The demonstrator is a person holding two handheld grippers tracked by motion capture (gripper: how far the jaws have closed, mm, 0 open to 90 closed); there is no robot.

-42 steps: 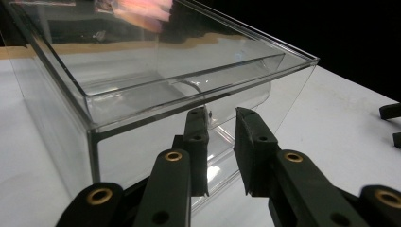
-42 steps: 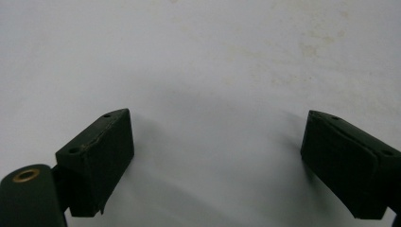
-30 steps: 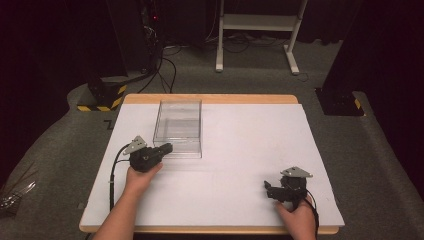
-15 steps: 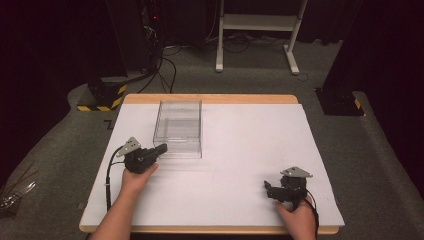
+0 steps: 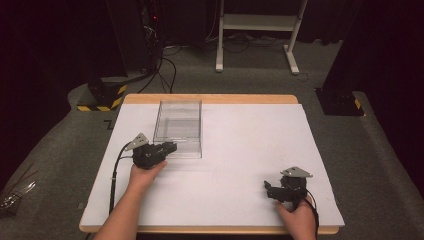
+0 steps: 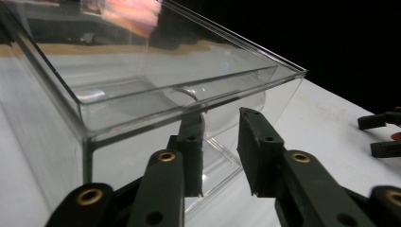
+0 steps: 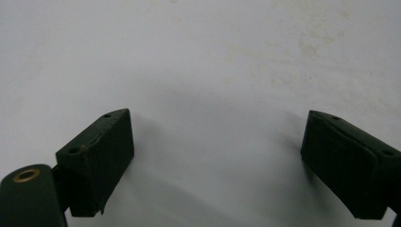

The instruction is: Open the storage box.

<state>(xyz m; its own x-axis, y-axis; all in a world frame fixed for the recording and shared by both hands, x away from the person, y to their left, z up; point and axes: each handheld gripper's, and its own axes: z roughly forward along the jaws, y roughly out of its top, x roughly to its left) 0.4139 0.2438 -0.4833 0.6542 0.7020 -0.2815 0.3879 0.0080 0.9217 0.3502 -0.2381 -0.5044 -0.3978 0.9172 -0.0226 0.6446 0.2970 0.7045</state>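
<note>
A clear plastic box [image 5: 179, 127] stands on the white table [image 5: 240, 150], toward its left half and nearer the far edge, with its long side running away from the person. Its walls are transparent and it holds nothing; through the walls the white tabletop and the wooden far edge show plainly. In the left gripper view the box [image 6: 156, 94] fills the upper left, its near rim and one corner close ahead, and a curved moulded ridge shows on its bottom.

The left gripper [image 5: 167, 148] lies at the box's near left corner, held low by the left hand [image 5: 145, 172]. Its jaws stand a little apart, with a narrow gap between them, and grip nothing. One jaw seems to sit against or just behind the clear near wall, though the glare makes it hard to say whether it touches.

The right gripper [image 5: 268, 190] rests near the table's front right, well apart from the box, held by the right hand [image 5: 300, 217]. Its jaws are spread wide over bare white tabletop, with nothing between them.
</note>
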